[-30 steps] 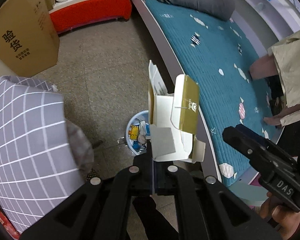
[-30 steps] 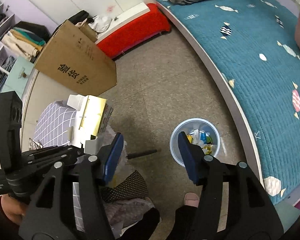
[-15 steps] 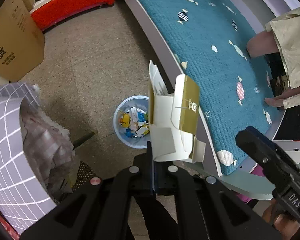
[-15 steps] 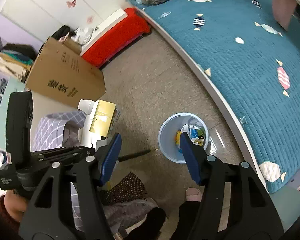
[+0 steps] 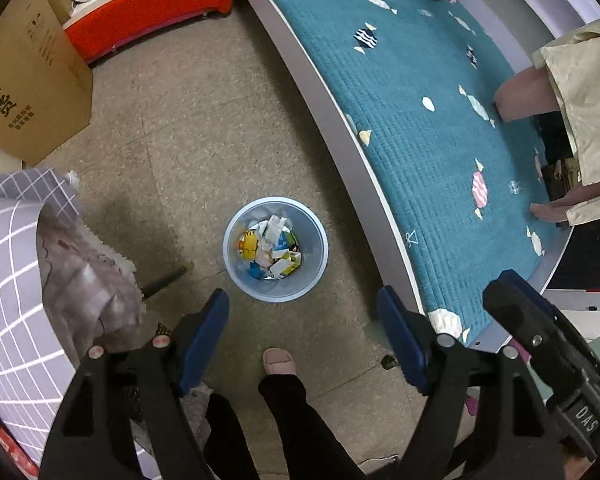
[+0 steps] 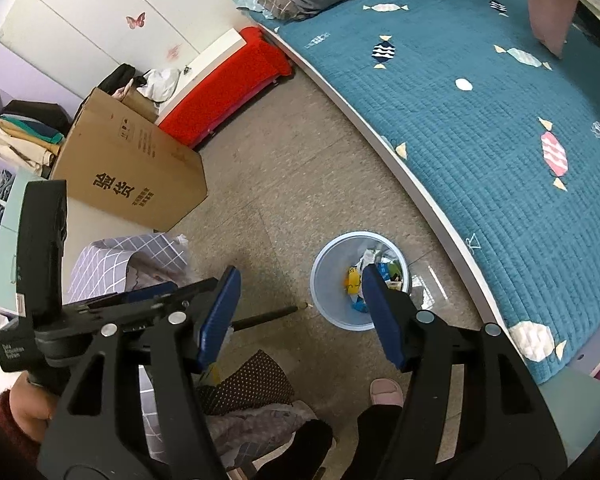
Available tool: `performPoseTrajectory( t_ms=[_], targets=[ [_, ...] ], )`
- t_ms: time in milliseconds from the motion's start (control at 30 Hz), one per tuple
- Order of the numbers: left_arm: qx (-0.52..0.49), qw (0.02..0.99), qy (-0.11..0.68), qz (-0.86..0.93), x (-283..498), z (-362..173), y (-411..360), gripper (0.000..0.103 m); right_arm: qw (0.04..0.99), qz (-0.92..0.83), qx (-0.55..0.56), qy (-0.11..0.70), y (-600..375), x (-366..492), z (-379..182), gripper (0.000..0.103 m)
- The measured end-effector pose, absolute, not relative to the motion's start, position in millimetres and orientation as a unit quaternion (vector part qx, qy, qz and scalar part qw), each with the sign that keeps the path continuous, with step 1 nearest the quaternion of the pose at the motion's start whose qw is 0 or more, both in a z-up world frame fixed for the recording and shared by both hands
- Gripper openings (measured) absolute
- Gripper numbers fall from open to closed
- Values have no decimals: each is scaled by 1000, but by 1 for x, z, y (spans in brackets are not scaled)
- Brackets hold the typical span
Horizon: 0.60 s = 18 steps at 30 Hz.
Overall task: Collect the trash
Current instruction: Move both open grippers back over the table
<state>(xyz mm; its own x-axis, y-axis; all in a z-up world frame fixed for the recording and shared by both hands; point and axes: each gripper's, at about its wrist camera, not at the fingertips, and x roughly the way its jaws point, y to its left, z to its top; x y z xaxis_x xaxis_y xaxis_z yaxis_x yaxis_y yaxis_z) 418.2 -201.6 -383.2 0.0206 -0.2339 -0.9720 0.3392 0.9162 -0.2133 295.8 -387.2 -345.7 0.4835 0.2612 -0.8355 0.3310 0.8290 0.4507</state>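
A light blue trash bin (image 5: 236, 276) stands on the floor beside the bed, holding several wrappers and small cartons. A white carton (image 5: 275, 227) sticks up on top of the heap. My left gripper (image 5: 300, 322) hangs just above and in front of the bin; its jaws are opening and nothing is between them. In the right wrist view the bin (image 6: 323, 280) sits partly behind one blue pad of my right gripper (image 6: 300, 306), which is open and empty. The left gripper's black body (image 6: 40, 240) shows at that view's left edge.
A bed with a teal quilt (image 5: 440, 152) curves along the right, and a person in beige (image 5: 580, 100) rests a hand on it. A cardboard box (image 5: 24, 92) and a red bench (image 5: 148, 12) stand further back. Grey checked cloth (image 5: 12, 272) lies left; a dark stick (image 5: 162, 280) and my slippered foot (image 5: 279, 362) are near the bin.
The left gripper went from shut on a white-and-gold carton to open, and the carton has left its jaws. Both views moved closer over the bin.
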Motion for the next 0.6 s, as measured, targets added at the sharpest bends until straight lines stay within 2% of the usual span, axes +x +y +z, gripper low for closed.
performPoseTrajectory(
  t_ms=[367,600],
  targets=[
    [-1,739,650,-177,404,-346,-122,75,822,17,266,503,-319,309,-320,62],
    [-35,781,603,-158,396,-303,-7,75,835,61,239,491,-210,323,-295,62]
  ],
)
